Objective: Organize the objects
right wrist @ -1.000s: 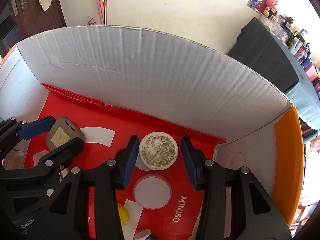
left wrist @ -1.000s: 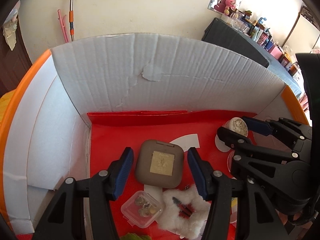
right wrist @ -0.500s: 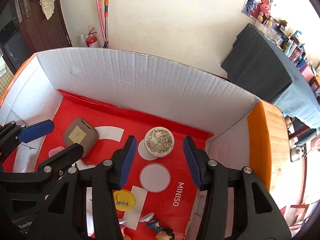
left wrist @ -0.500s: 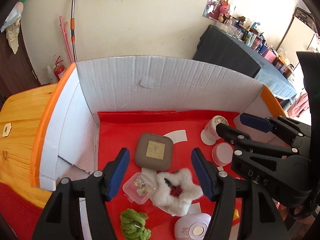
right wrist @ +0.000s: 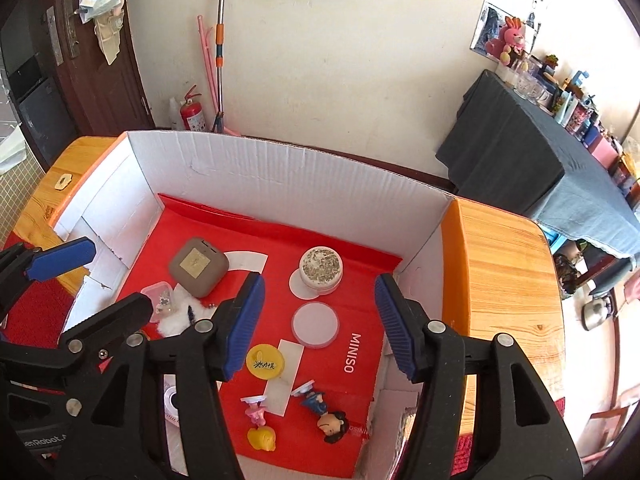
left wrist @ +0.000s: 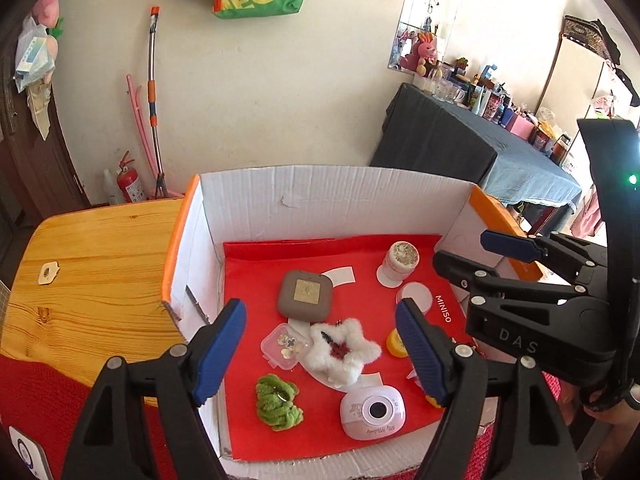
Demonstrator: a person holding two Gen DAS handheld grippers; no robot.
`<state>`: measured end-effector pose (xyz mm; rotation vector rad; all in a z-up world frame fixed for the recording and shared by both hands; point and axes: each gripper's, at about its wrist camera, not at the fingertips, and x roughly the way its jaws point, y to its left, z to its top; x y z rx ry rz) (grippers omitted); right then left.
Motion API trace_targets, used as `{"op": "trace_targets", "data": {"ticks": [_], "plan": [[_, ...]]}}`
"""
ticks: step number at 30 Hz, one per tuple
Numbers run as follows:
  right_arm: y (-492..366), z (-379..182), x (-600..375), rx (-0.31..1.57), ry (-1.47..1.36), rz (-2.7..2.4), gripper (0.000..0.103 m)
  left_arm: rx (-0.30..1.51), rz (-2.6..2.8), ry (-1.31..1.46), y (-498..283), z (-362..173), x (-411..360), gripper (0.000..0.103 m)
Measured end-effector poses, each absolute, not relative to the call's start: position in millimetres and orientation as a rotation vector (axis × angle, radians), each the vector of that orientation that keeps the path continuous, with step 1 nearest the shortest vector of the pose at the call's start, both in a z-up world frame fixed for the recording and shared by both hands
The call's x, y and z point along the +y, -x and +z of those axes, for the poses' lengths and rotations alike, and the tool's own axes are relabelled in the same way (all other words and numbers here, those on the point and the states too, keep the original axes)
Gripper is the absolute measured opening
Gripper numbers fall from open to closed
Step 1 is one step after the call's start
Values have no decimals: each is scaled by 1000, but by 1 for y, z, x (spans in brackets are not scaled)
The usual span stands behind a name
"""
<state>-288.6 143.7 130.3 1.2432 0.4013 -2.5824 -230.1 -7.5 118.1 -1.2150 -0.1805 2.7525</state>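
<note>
A white cardboard box (left wrist: pixel 332 196) with a red liner holds small objects. A brown square case (left wrist: pixel 305 293) lies near the back, also in the right wrist view (right wrist: pixel 198 266). A round white jar (left wrist: pixel 398 262) (right wrist: pixel 321 269) stands at the back right, its flat lid (right wrist: pixel 315 324) beside it. A clear bead box (left wrist: pixel 286 345), a white fluffy star (left wrist: pixel 343 350), a green fuzzy ball (left wrist: pixel 278 402) and a pink toy camera (left wrist: pixel 373 412) lie toward the front. My left gripper (left wrist: pixel 320 354) is open and empty above them. My right gripper (right wrist: pixel 320 326) is open and empty above the lid.
A yellow cap (right wrist: pixel 265 361), two small figurines (right wrist: pixel 324 412) and a yellow duck (right wrist: pixel 262 438) lie at the box front right. The box stands on a wooden table (left wrist: pixel 88 272) with a red cloth (left wrist: pixel 40 404) at its near edge. A dark covered table (right wrist: pixel 532 164) stands behind.
Both grippers have pulled up and back out of the box, open and empty. The case and jar stay where they were; more of the box and room shows.
</note>
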Motion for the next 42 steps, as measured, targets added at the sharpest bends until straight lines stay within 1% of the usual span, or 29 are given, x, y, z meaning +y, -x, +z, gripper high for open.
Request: {"op": "trace_targets", "data": {"ticks": [2,3,7,9,16,19,23,26,33,35,38,42], "plan": [[279,135,146,384,-1218,-2587,57,-171,2768,1183,220,124,-7,82],[274,136,147,376,-1204,-2589,60,-167,2772,1167,216,125,-8,83],[257,144,151,379,-1145,-2607,62,-153,2797,1108,198,132,-11,84],[248,146,153,370,-1117,-2615,64,-161,2813,1076,188,135,-14,86],[213,153,167,277,-1016,-2621,70,-145,2875,975,161,137,-20,90],[197,152,172,259,-962,-2639,73,-147,2891,962,155,130,-22,91],[181,144,178,248,-909,-2667,81,-165,2898,964,152,116,-24,91],[175,133,182,244,-886,-2685,87,-158,2911,966,150,103,-24,96],[180,104,192,195,-896,-2720,88,-110,2940,968,151,74,-21,100],[184,95,194,187,-911,-2725,89,-110,2949,964,152,69,-22,100],[188,86,195,188,-912,-2739,89,-99,2970,944,154,65,-22,103],[193,77,196,192,-920,-2751,89,-86,2991,923,157,60,-22,103]]}}
